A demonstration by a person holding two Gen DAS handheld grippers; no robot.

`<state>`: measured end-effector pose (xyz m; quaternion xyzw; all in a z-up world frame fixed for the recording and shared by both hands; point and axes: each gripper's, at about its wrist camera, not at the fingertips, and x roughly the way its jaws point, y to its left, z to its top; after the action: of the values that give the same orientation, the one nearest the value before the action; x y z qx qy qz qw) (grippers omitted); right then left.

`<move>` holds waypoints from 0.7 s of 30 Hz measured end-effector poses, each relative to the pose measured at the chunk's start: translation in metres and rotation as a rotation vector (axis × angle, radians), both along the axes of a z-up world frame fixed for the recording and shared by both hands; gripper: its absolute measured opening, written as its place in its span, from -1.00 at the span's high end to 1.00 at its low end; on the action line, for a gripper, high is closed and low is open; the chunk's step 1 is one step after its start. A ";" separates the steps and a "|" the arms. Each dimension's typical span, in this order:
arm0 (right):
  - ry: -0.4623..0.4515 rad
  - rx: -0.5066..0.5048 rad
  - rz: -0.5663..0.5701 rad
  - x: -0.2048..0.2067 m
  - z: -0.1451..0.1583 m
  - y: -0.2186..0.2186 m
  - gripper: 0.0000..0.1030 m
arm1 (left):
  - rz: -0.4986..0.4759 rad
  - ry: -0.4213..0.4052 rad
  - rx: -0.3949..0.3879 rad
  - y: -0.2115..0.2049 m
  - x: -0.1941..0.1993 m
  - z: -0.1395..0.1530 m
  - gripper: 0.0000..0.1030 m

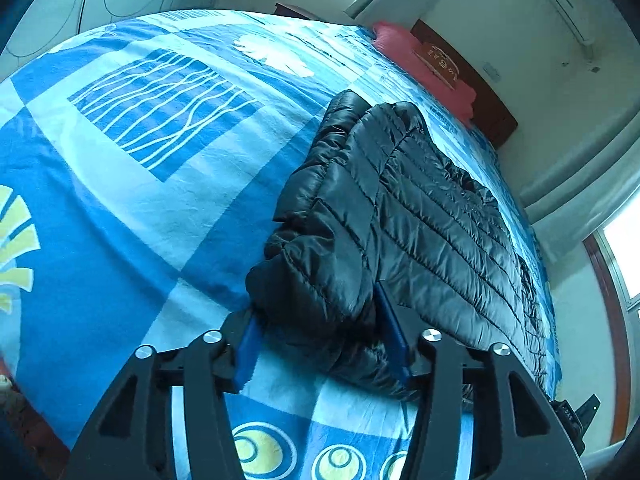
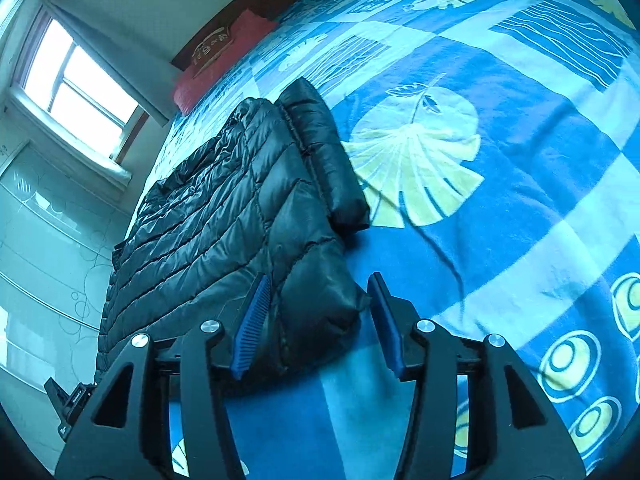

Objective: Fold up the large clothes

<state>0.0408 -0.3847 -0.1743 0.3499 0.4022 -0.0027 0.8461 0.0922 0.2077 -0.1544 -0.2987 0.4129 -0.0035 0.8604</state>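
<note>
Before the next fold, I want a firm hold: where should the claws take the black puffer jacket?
Take the black puffer jacket at its two near corners, coming in low from the near bed edge. The padding bunches thick there and lies between each claw's open pads.

Glossy black quilted jacket [image 1: 400,216] [image 2: 224,216], slick synthetic shell catching pale highlights along stitched channels, puffy and creased at the near hem. Beneath the jacket, matt woven cotton-like bedsheet [image 1: 132,200] [image 2: 500,208] printed in blues, white and yellow, softly wrinkled; beyond the jacket, a matt red cloth pillow [image 1: 424,64] [image 2: 216,68] against a dark polished wooden headboard [image 1: 480,92] [image 2: 248,4]. At the jacket's near edge, matt black plastic frames on left gripper [image 1: 324,344] and right gripper [image 2: 320,328], ribbed blue rubbery pads [image 1: 248,352] [image 2: 252,324], shiny round metal bolt heads
</note>
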 end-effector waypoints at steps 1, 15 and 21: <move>0.001 0.004 -0.003 -0.002 0.000 -0.002 -0.01 | -0.002 0.000 0.006 0.000 -0.002 0.000 -0.07; 0.014 -0.068 -0.084 -0.029 0.016 -0.023 -0.06 | -0.005 0.008 0.122 0.009 -0.018 0.015 -0.23; 0.000 -0.131 -0.097 -0.029 0.033 -0.022 -0.06 | 0.016 0.015 0.159 0.019 -0.027 0.023 -0.24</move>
<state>0.0118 -0.4067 -0.1411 0.3127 0.3836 -0.0700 0.8661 0.0653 0.2271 -0.1319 -0.2327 0.4159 0.0384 0.8783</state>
